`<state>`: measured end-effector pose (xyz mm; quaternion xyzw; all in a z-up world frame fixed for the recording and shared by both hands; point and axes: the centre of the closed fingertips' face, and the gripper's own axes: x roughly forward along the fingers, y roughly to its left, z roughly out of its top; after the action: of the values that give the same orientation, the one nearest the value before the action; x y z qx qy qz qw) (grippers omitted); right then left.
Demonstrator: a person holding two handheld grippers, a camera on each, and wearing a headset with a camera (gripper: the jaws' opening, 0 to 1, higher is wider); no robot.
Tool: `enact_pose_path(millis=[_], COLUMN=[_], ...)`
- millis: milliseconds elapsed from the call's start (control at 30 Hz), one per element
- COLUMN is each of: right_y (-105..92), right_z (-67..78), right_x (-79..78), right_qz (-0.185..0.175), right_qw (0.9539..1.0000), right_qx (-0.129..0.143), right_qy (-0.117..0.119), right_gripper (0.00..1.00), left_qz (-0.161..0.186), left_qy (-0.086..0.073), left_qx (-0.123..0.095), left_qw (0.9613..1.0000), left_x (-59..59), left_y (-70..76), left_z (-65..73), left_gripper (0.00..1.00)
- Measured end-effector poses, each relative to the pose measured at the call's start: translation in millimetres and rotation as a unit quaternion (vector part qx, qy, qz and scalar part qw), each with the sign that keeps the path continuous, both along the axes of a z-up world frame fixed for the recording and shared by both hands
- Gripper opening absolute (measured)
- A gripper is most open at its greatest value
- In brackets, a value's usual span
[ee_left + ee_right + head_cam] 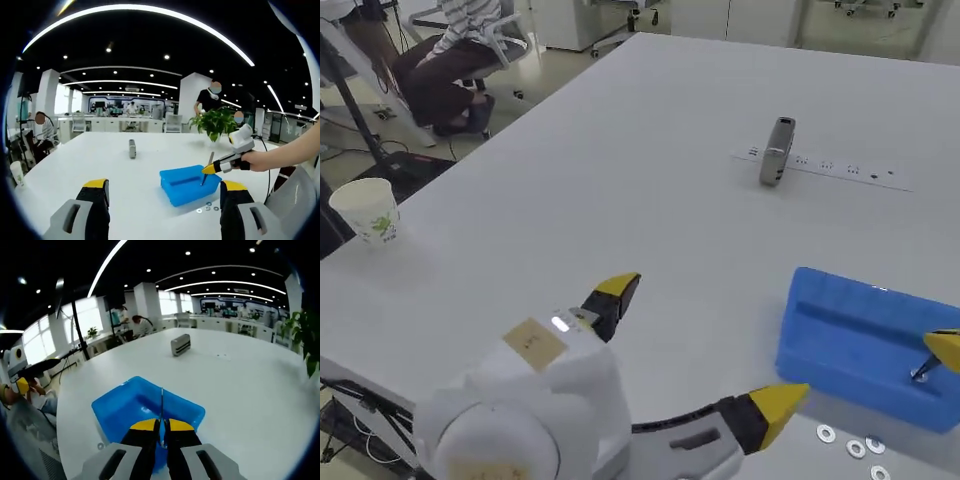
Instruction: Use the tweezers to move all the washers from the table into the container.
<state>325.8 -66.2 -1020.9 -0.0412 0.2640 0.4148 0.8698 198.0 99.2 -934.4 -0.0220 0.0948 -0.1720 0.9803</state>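
Right gripper (161, 426) pinched tight on the tweezers (161, 402), over the blue container (120, 410); left gripper (705, 345) spread wide, holding nothing.
The tweezers' tip dips inside the container; contact with its floor can't be told. The washers (826, 433) lie on the white table (620, 180) just outside the near wall. Plenty of bare tabletop to the left; a grey device (777, 150) and a paper cup (368, 212) sit well apart.

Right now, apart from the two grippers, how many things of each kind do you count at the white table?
washers: 4, loose on the table beside the container
blue container: 1
tweezers: 1, held over the container
paper cup: 1
power strip: 1
grey box: 1
Total: 9
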Motion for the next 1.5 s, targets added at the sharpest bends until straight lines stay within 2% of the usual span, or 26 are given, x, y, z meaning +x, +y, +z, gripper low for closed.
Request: enact_pose_path(millis=[67, 100, 167, 233, 300, 333, 433, 500, 600, 733, 933, 1067, 1267, 1333, 1500], right_y=[-1.3, -2.0, -2.3, -5.9, -5.5, -5.7, -4.1, -1.7, 1.3, 4.8, 17.9, 22.3, 21.3, 18.3, 17.7], right_z=[-1.2, -1.1, 1.4, 8.6, 18.8, 21.0, 35.0, 48.0, 60.2, 65.5, 59.3, 40.7, 14.1, 5.9, -2.7], right_x=[-0.1, 0.4, 0.8, 3.0, 2.1, 1.3, -5.0, -11.9, -26.1, -46.1, -78.4, -90.4, -98.9, -99.8, -101.4], right_qz=[-0.003, -0.006, -0.013, -0.028, -0.037, -0.038, -0.041, -0.038, -0.031, -0.021, 0.012, 0.017, 0.011, 0.009, 0.002], right_qw=[1.0000, 1.0000, 0.9998, 0.9994, 0.9982, 0.9980, 0.9961, 0.9936, 0.9920, 0.9902, 0.9877, 0.9875, 0.9879, 0.9900, 0.9904], right_qx=[-0.001, 0.000, 0.011, 0.020, 0.046, 0.051, 0.078, 0.106, 0.122, 0.137, 0.150, 0.142, 0.123, 0.104, 0.097], right_qy=[0.005, 0.005, 0.009, 0.002, 0.004, 0.004, 0.004, 0.004, 0.004, 0.013, 0.042, 0.067, 0.093, 0.094, 0.098], right_gripper=[0.03, 0.03, 0.04, 0.04, 0.03, 0.03, 0.03, 0.03, 0.03, 0.03, 0.03, 0.04, 0.04, 0.04, 0.04], left_qz=[-0.007, -0.006, 0.000, 0.006, 0.007, 0.005, -0.003, -0.007, -0.013, -0.017, -0.016, -0.016, -0.011, -0.011, -0.017], left_qy=[0.011, 0.008, -0.008, -0.005, -0.003, -0.005, -0.010, -0.010, -0.007, -0.003, 0.001, 0.000, 0.002, 0.004, 0.006], left_qx=[0.012, 0.009, 0.000, -0.003, -0.009, -0.011, -0.011, -0.008, 0.002, 0.008, 0.001, 0.003, 0.002, 0.003, 0.006], left_qw=[0.9998, 0.9999, 1.0000, 1.0000, 0.9999, 0.9999, 0.9999, 0.9999, 0.9999, 0.9998, 0.9999, 0.9999, 0.9999, 0.9999, 0.9998], left_x=[-0.7, -0.4, -0.8, -0.9, -1.1, -1.4, -2.5, -3.1, -4.0, -4.9, -4.9, -4.9, -4.3, -4.3, -4.6], left_y=[-1.1, -0.7, 2.3, 4.9, 5.3, 4.5, 1.4, -0.5, -3.5, -4.8, -5.2, -5.5, -3.2, -2.7, -4.3], left_z=[-5.1, -3.7, 3.0, 2.3, 2.2, 2.9, 5.3, 4.8, 3.0, 1.2, 0.6, 1.0, 0.3, -0.6, -2.1], left_gripper=[0.93, 0.93, 0.93, 0.93, 0.93, 0.93, 0.93, 0.93, 0.93, 0.92, 0.92, 0.91, 0.91, 0.91, 0.90])
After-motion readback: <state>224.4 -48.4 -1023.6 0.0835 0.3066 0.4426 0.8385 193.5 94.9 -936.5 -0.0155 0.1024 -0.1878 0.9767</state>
